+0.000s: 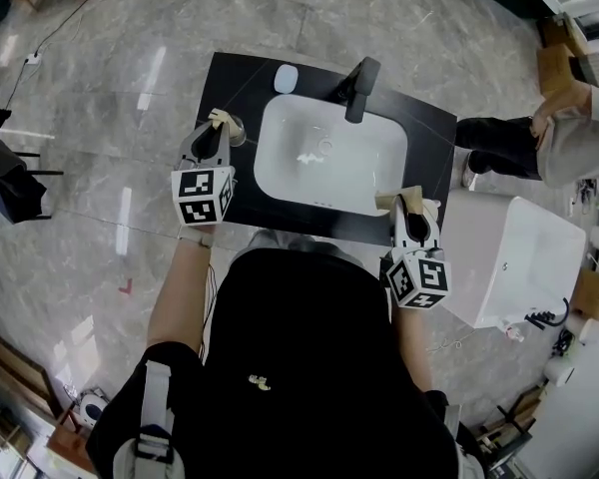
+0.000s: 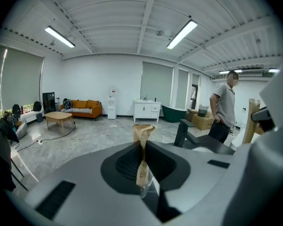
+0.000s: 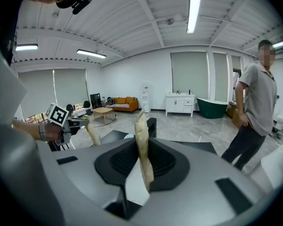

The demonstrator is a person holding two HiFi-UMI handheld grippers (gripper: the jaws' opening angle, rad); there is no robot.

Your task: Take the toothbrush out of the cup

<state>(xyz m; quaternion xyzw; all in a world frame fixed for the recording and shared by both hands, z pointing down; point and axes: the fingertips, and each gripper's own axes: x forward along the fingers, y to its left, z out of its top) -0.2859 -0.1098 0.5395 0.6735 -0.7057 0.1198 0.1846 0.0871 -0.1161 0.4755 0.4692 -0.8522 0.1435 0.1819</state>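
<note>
The cup (image 1: 237, 130) stands on the black countertop (image 1: 230, 78), left of the white sink (image 1: 371, 168). My left gripper (image 1: 219, 119) hangs just over the cup's left rim. In the left gripper view its tan pads (image 2: 142, 166) are pressed together, and a thin translucent piece of the toothbrush (image 2: 147, 184) shows at their lower end; the remainder of it is hidden. My right gripper (image 1: 409, 200) stays over the counter's front right corner. Its pads (image 3: 142, 149) are closed together with nothing between them. The right gripper view also catches the left gripper's marker cube (image 3: 58, 114).
A black faucet (image 1: 359, 86) rises behind the sink, with a pale oval object (image 1: 287, 78) to its left. A white boxy fixture (image 1: 509, 257) stands right of the counter. A person (image 1: 569, 128) is at the far right. Grey floor surrounds the counter.
</note>
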